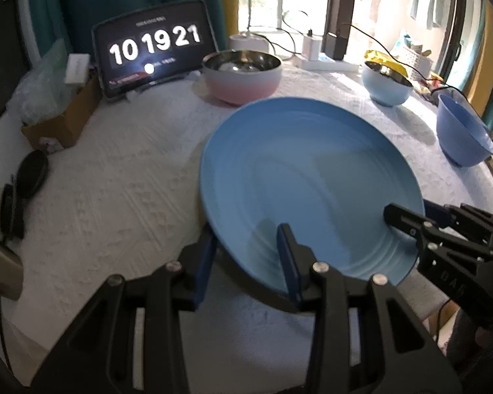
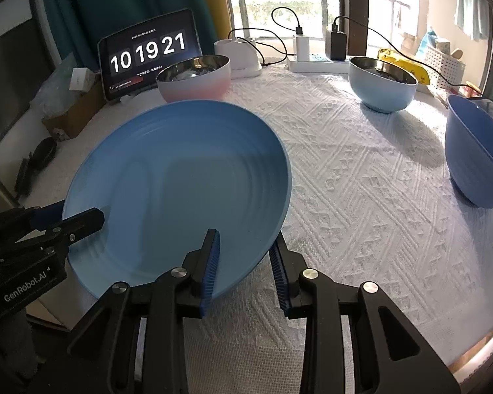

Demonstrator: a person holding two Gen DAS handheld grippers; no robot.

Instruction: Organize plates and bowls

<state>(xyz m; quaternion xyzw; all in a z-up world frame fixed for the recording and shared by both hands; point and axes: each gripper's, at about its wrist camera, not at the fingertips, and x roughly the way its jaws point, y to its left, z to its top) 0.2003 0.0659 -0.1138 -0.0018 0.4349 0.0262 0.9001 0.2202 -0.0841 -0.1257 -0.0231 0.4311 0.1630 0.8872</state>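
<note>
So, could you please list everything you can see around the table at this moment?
plate: one, blue, lifted and tilted above the tablecloth, both claws on its near rim
pink bowl: one, pink and white with a steel inside, at the back by the tablet
light blue bowl: one, steel inside, back right
blue bowl: one, deeper blue, right edge
tablet: one, black, showing clock digits, back left
power strip: one, white, with chargers, by the window
cardboard box: one, brown, left edge
tablecloth: one, white, textured, covering the table
left claw: black with blue pads, shut on the plate's near rim
right claw: black with blue pads, shut on the plate's near rim
</note>
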